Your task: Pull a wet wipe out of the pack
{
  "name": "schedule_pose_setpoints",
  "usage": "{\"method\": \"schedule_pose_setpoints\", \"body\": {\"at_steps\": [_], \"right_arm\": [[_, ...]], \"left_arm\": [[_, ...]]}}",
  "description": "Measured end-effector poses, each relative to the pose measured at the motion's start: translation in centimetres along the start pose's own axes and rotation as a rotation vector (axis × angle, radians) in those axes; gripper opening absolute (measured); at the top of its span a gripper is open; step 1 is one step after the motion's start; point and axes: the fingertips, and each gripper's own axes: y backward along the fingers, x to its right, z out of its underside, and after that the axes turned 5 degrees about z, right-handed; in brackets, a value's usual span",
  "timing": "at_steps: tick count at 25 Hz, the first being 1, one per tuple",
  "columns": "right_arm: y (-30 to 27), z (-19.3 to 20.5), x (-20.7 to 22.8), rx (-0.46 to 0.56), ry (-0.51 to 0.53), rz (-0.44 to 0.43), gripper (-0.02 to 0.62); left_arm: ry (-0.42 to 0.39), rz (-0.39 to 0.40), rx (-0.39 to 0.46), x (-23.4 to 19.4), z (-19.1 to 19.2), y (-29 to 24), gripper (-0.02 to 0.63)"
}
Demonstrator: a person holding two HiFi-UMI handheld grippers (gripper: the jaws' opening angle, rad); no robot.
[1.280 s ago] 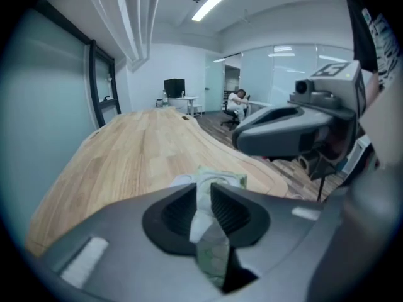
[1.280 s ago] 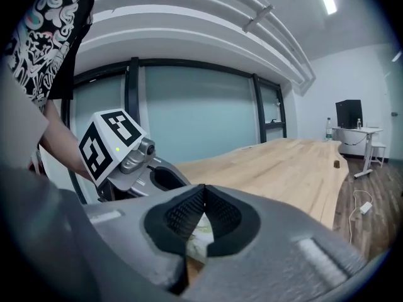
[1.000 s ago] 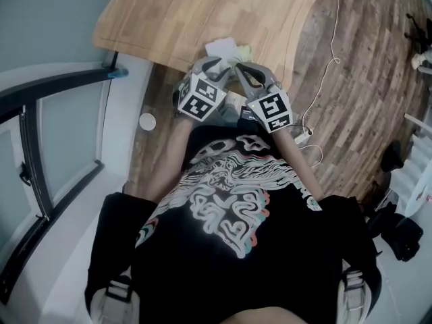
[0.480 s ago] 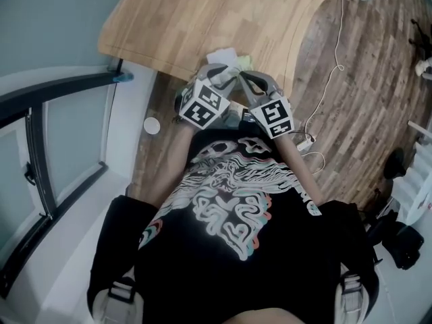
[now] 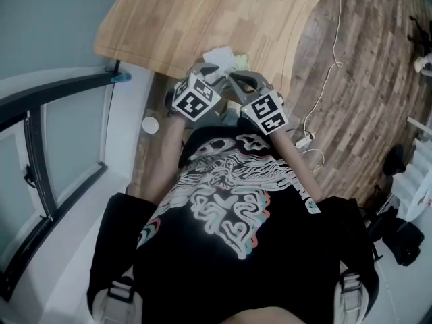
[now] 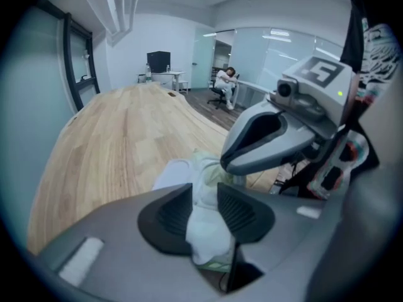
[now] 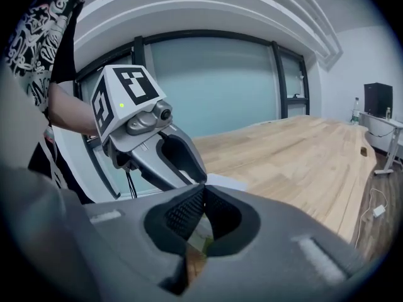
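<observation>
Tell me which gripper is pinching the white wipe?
The grey left gripper: its jaws have just been closing on the white wet wipe. The right gripper has none.

- Head view: above the person's chest, facing steeply down on the left gripper and right gripper by the wooden table.
- Left gripper view: just behind its own jaws, facing along them over the table, very close to the wet wipe between them.
- Right gripper view: likewise behind its jaws, facing over the table.
- All three share the table; each gripper view catches the other gripper just ahead of its jaws.
</observation>
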Motion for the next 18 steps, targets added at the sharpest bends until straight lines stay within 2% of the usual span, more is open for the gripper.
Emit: {"method": "schedule_pose_setpoints", "body": {"at_steps": [6,14,18], "right_arm": [[-0.29,0.34,-0.22,-0.026,-0.001,-0.020,0.000],[-0.40,0.41,-0.08,-0.035,0.009,-0.025,0.000],[-0.49,0.53,-0.07,-0.045,0.014,-0.023,0.000]], "left_arm": [[-0.077,0.048,-0.068,0.40,0.05,-0.41,0.121],[-0.106,0.059,-0.101,0.31,-0.01,-0.63,0.113],[-0.192,0.031,-0.152,0.04,0.20,-0.69,0.064]]}}
